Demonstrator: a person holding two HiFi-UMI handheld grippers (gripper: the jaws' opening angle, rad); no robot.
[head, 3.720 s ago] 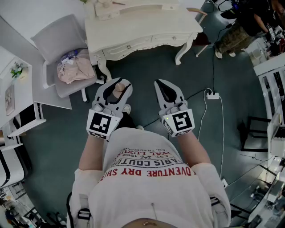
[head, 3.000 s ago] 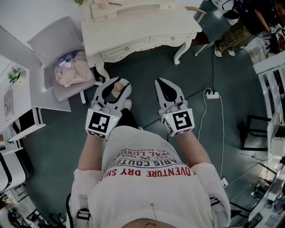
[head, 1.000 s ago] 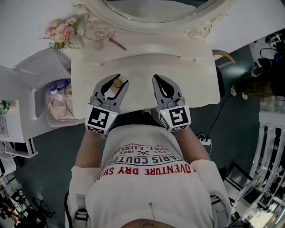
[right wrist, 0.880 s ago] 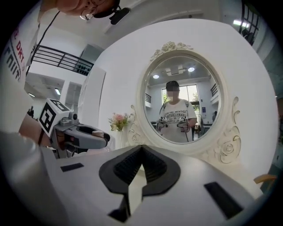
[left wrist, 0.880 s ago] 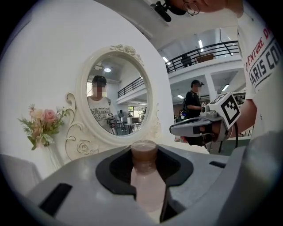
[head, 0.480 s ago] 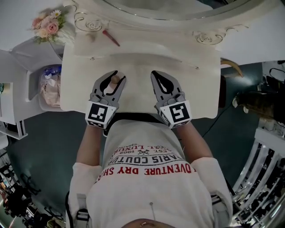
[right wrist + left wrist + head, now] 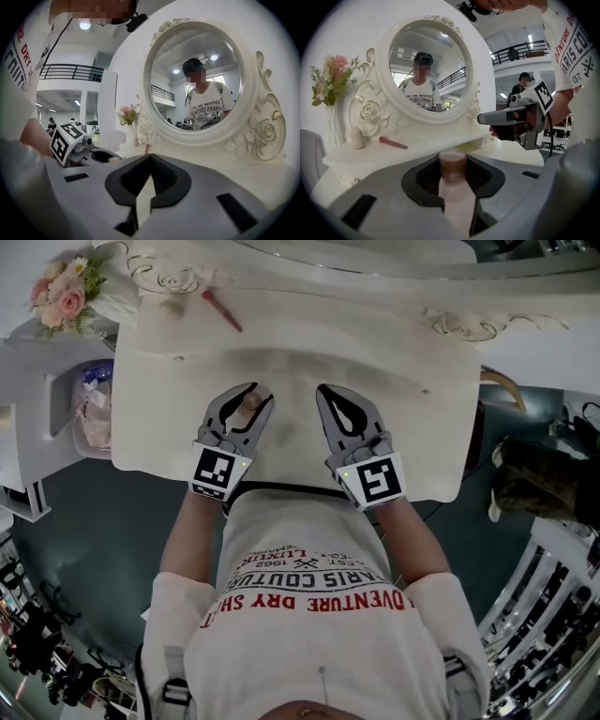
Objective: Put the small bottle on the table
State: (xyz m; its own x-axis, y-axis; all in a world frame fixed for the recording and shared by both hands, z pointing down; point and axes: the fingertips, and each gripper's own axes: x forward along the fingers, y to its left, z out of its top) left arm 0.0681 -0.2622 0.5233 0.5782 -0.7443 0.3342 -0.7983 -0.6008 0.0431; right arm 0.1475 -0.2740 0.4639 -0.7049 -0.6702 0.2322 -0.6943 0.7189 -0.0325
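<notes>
A small pale pink bottle (image 7: pixel 454 197) with a brown cap is clamped between the jaws of my left gripper (image 7: pixel 453 161), cap pointing forward. From the head view the left gripper (image 7: pixel 247 401) hovers over the front left part of the white dressing table (image 7: pixel 412 418), with the bottle's cap (image 7: pixel 250 405) showing between its fingers. To its right, over the table's front edge, my right gripper (image 7: pixel 330 397) is shut with nothing in it. In the right gripper view its tips (image 7: pixel 150 157) meet in front of the mirror.
A round mirror (image 7: pixel 429 70) in an ornate white frame stands at the table's back. On the shelf under it lie a red brush (image 7: pixel 221 310) and a small egg-shaped item (image 7: pixel 356 138). Pink flowers (image 7: pixel 61 292) stand at back left. A chair with a bag (image 7: pixel 89 413) is left of the table.
The person has walked up to the dressing table. Both grippers, first over the floor, now hang over the table top. The left one still holds the bottle.
</notes>
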